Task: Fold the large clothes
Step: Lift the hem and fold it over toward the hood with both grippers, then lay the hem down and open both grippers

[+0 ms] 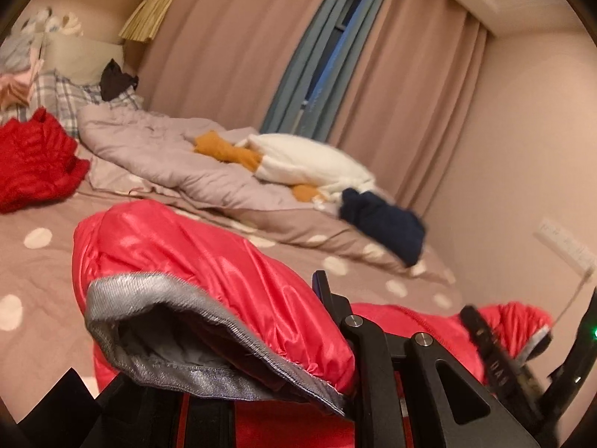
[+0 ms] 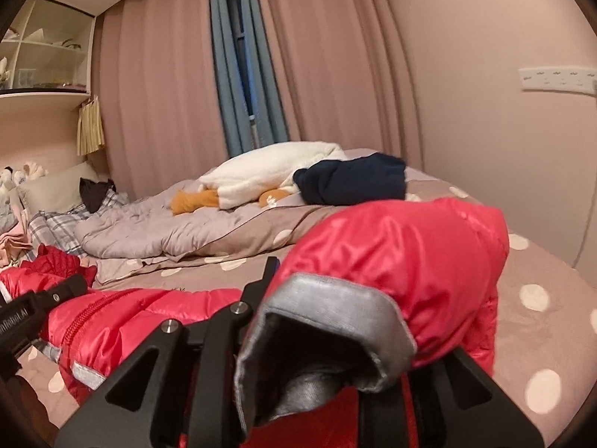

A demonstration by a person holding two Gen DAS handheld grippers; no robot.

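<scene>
A home bedroom: a polka-dot bed (image 2: 541,261) with rumpled duvet (image 1: 168,156), drawn curtains (image 2: 335,56) and wall shelves (image 2: 48,48).

jacket (image 2: 149,310) on bed (image 2: 522,261), quilt (image 2: 156,224) behind, perhaps touching

A bed with a polka-dot sheet (image 2: 541,291) fills a warmly lit, pink-walled bedroom. Pink curtains (image 2: 156,86) part on a dark window (image 2: 238,56); white shelves (image 2: 48,48) stand beside them

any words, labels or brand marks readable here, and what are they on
"...nRebeLAI", start cut off: white print on the left gripper, right wrist view.
"DAN", blurred, uncertain: print on the right gripper, left wrist view.
Marks on the wall socket strip: too small to read.
Red jacket: no text visible.
</scene>
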